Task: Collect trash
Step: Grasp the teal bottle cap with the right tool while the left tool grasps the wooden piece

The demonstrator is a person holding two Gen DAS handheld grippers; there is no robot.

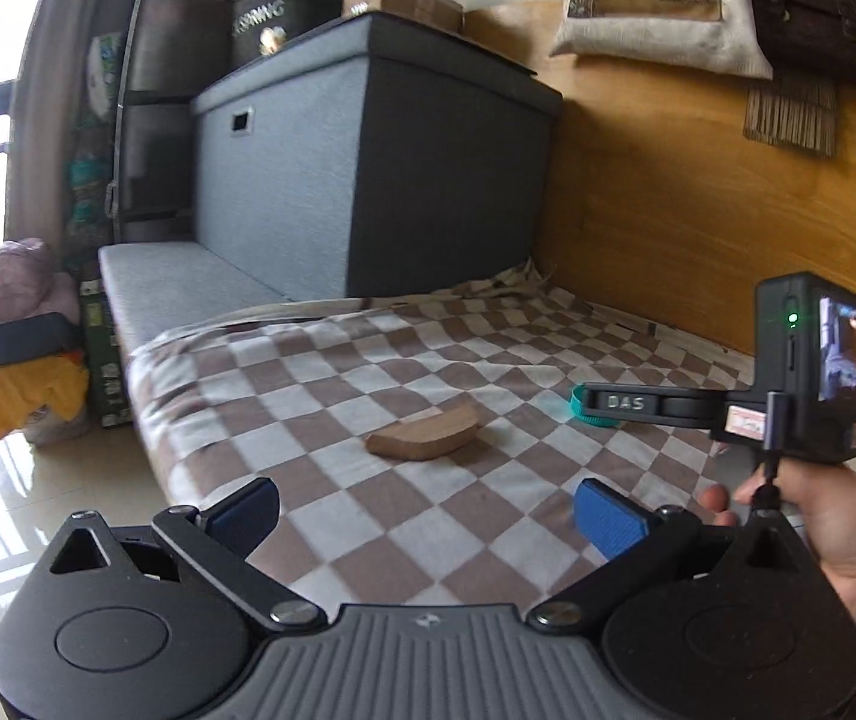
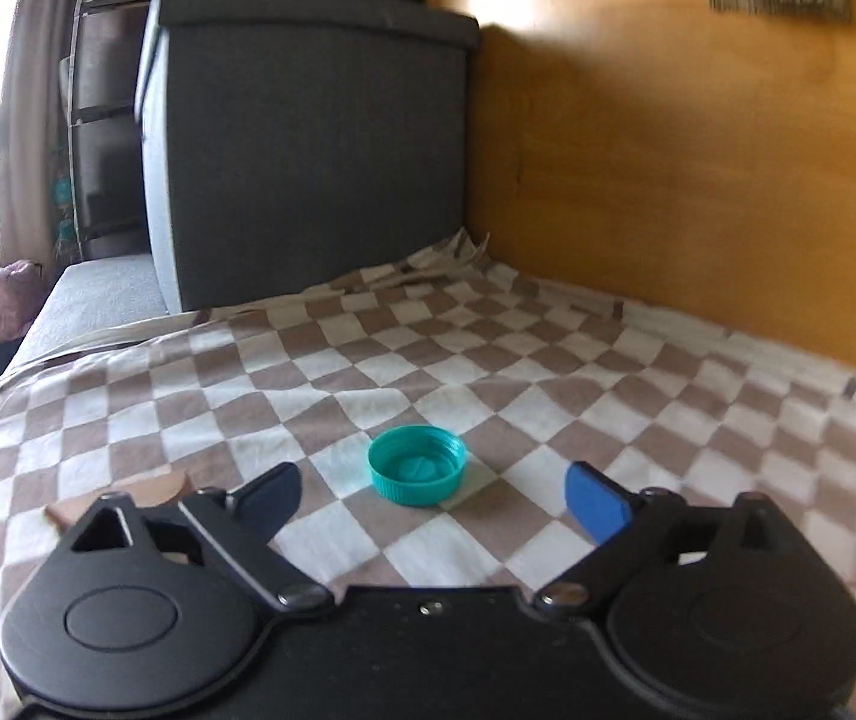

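Blue-padded fingers (image 2: 598, 510) of our right gripper (image 2: 433, 501) stand spread wide, with nothing between them, and just ahead of them the teal bottle cap (image 2: 417, 473) lies on the checked bedspread (image 2: 637, 372), open side up. We judge that we hold the gripper low and tilted down so that the fingers can slide to either side of the cap; its ridged wall gives them something to bite on, though so shallow a rim could slip or tip if pinched too high.

Our left gripper (image 1: 428, 519) is released as well, its fingers (image 1: 607, 519) apart and empty. It points toward the brown cardboard scrap (image 1: 425, 435), which lies flat on the bedspread a little beyond the fingertips, not yet touched. In the left view the right gripper's black arm crosses in front of the cap, so only a teal edge shows there, and our right hand (image 1: 829, 534) grips the handle below its camera.

Both pieces of trash sit near each other in the middle of the bed, well apart from the grey storage box (image 1: 368, 174) at its far end. Neither is collected yet.
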